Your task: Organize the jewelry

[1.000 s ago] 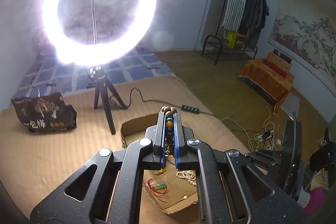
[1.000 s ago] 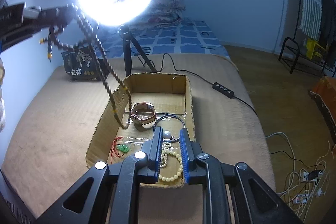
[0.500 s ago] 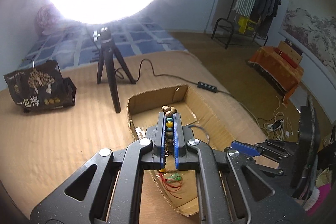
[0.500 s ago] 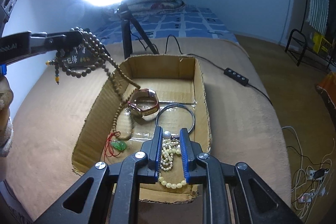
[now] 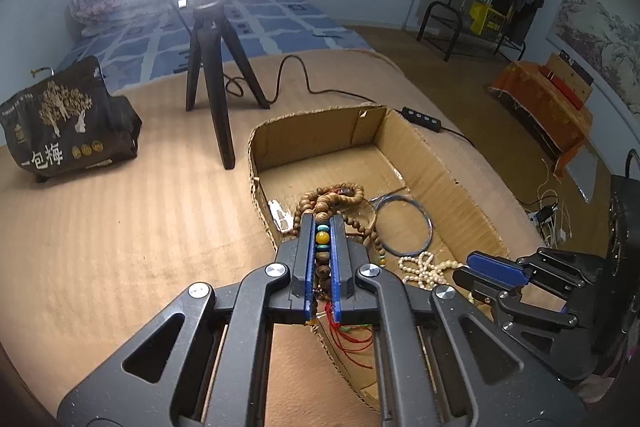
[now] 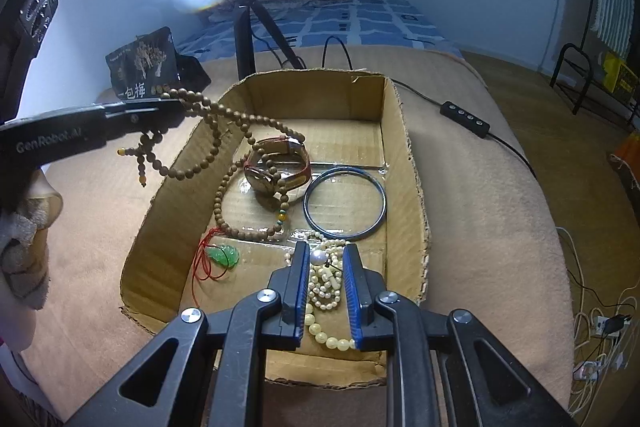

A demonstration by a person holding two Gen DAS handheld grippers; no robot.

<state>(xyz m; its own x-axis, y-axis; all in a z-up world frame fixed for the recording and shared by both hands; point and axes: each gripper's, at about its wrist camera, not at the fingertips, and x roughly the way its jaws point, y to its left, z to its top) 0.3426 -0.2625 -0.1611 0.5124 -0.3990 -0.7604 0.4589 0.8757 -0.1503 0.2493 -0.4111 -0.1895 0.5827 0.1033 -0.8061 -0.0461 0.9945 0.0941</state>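
Above the cardboard box (image 6: 404,163), the left gripper (image 5: 322,227) is clamped on the wooden bead necklace (image 6: 224,187); it is light, limp, best held at the strand. The right gripper (image 6: 326,259) stays apart around pearls (image 6: 326,287)

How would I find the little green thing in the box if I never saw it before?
Look in the open cardboard box on the tan blanket. In its near left corner, beside the brown wooden bead strand, lies a leaf-shaped green pendant on a thin red cord. It is the only green piece; the pearls and bangle are pale or dark.
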